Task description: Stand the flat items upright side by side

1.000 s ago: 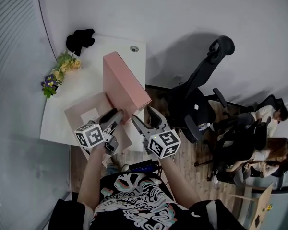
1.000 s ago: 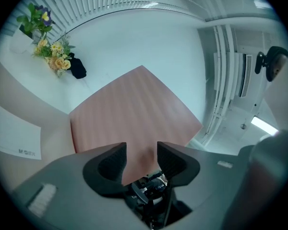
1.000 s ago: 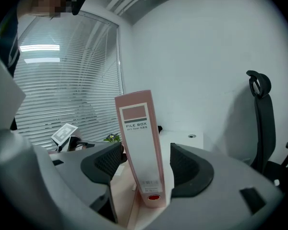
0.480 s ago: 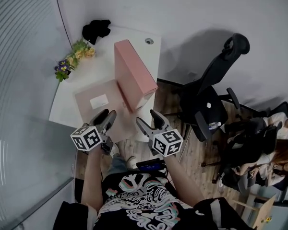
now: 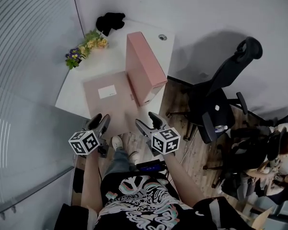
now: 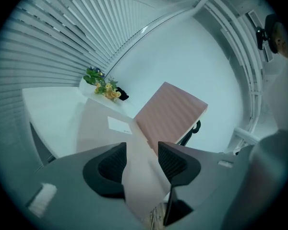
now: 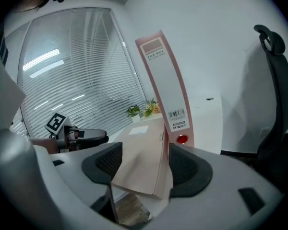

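Note:
A pink file box (image 5: 144, 66) stands upright on the white table (image 5: 74, 87), leaning slightly. A flat beige folder (image 5: 110, 97) with a white label lies beside it on the left, its near end reaching the table's front edge. My left gripper (image 5: 100, 123) hovers just off that edge and its jaws are opening. In the left gripper view, the folder (image 6: 96, 123) runs on between the left gripper's (image 6: 141, 150) pads without touching them. My right gripper (image 5: 146, 123) is open wide. The folder's corner (image 7: 141, 138) shows in its (image 7: 141, 152) gap, untouched, below the box's spine (image 7: 165, 85).
Yellow and purple flowers (image 5: 86, 46) and a black object (image 5: 110, 20) sit at the table's far end. A black office chair (image 5: 221, 95) stands on the wooden floor to the right, with seated people (image 5: 273, 147) beyond. Window blinds run along the left.
Both grippers have drawn back from the box's near end and the folder to just off the table's front edge. The box still stands and the folder still lies flat.

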Demonstrator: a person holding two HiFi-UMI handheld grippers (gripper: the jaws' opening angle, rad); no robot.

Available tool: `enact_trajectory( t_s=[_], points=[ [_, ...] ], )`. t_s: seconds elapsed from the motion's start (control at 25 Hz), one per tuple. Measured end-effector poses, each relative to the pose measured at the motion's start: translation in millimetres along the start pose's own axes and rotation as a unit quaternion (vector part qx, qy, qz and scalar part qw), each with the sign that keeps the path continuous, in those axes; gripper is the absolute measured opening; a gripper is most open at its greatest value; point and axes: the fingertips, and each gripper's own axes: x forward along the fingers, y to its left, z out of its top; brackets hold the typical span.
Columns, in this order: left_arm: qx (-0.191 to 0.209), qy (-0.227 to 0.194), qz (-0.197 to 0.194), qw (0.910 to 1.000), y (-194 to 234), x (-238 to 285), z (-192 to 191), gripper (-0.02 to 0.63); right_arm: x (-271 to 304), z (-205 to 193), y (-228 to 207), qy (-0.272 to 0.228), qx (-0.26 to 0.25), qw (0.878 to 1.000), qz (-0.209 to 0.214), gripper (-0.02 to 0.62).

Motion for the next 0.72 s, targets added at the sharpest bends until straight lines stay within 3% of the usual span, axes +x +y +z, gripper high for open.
enact_trajectory(
  t_s=[0.16, 0.4, 0.6, 0.72],
  points=[
    [0.001, -0.002, 0.043, 0.9991, 21, -19, -13, 0.206, 5, -17, -1, 0.028, -0.006, 1.000, 0.001, 0.293],
    [-0.033, -0.013, 0.091, 0.9952, 57, -45, -23, 0.223, 11, -35, -2, 0.065, -0.030, 0.997, -0.005, 0.291],
    [-0.057, 0.004, 0.100, 0.9933, 70, -50, -38, 0.273, 17, -44, 3, 0.081, -0.039, 0.996, -0.005, 0.290],
    [-0.110, -0.004, 0.082, 0.9905, 74, -49, -49, 0.295, 21, -50, 5, 0.089, -0.043, 0.995, -0.008, 0.290]
  ],
)
